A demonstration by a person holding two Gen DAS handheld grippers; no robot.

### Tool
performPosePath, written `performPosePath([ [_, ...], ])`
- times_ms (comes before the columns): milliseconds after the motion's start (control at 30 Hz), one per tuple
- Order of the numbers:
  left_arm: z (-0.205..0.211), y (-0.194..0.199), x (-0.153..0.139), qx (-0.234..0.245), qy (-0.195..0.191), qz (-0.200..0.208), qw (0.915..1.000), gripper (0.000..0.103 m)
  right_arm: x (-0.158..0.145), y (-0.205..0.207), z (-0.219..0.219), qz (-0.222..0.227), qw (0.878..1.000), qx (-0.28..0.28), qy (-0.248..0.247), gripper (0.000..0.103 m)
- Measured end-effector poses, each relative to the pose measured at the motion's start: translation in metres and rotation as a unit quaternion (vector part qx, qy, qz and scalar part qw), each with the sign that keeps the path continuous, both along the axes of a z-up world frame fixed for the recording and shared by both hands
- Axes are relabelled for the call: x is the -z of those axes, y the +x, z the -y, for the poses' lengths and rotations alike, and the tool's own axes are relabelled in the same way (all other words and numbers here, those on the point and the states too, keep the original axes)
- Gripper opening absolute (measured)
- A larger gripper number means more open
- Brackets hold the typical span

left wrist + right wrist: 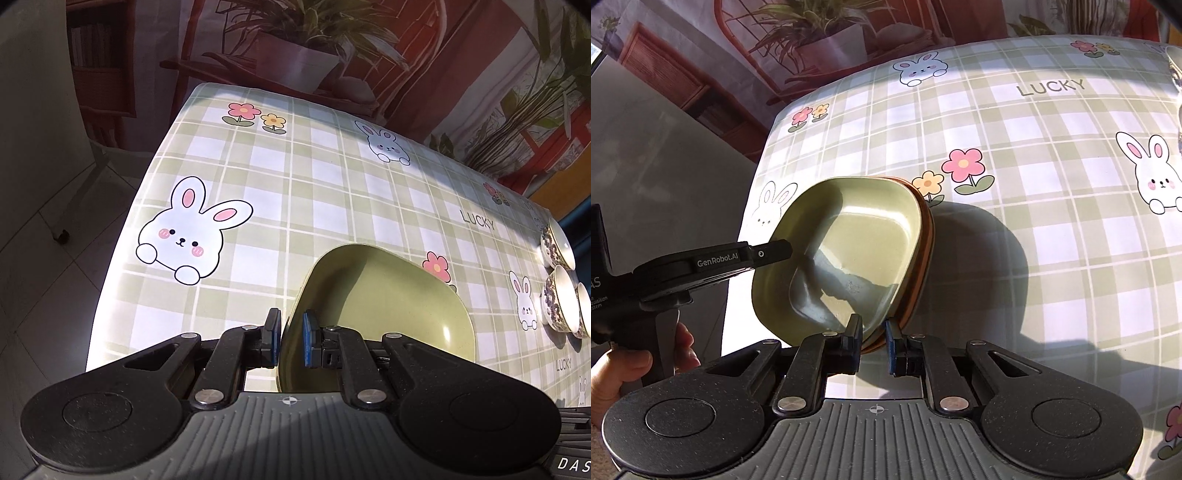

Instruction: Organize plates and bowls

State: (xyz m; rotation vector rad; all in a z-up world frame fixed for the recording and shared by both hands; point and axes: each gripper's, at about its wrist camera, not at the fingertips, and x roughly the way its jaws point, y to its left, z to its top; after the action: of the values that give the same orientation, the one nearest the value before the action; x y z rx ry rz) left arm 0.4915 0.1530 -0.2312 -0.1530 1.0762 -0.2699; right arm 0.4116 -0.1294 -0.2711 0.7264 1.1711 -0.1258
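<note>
Two grippers: both are clamped on the same stack of plates, one at each side, holding it tilted above the checked tablecloth (314, 192).
Left gripper (290, 341): its blue pads pinch the rim of the green plate (388, 306), one pad outside the rim and one inside the well.
Right gripper (873, 341): closed over the near edge of the stack, where an orange plate (925, 236) shows as a thin band nested under the green plate (849, 236).
Stack position: directly ahead of both claws, lifted with its far edge higher; its shadow falls on the cloth to the right.
Key relation: the left gripper (772, 253) comes in from the stack's left rim, across from the right one's hold on the near edge, so the load is shared and neither is nearer.
Small bowls (561, 284): three patterned ones sit close together at the table's right edge, well apart from the stack.
Likely next: lowering the stack level onto the cloth; uneven release could let the upper plate slide off.
</note>
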Motion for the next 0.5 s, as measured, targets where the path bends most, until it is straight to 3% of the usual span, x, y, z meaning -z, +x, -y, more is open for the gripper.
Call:
performPosePath([
  [200,0.006,-0.002,0.001,0.007,0.018,0.009,0.9998,0.013,-0.005,0.000,0.005,0.004,1.000,-0.008,-0.009,0.018],
  [400,0.002,-0.004,-0.006,-0.013,0.009,0.016,0.9997,0.015,-0.003,-0.004,0.012,0.004,1.000,-0.003,-0.018,0.025],
  [500,0.000,-0.009,-0.017,-0.025,0.008,0.031,0.9992,0.035,-0.007,-0.010,0.015,0.012,0.999,-0.005,-0.029,0.026],
])
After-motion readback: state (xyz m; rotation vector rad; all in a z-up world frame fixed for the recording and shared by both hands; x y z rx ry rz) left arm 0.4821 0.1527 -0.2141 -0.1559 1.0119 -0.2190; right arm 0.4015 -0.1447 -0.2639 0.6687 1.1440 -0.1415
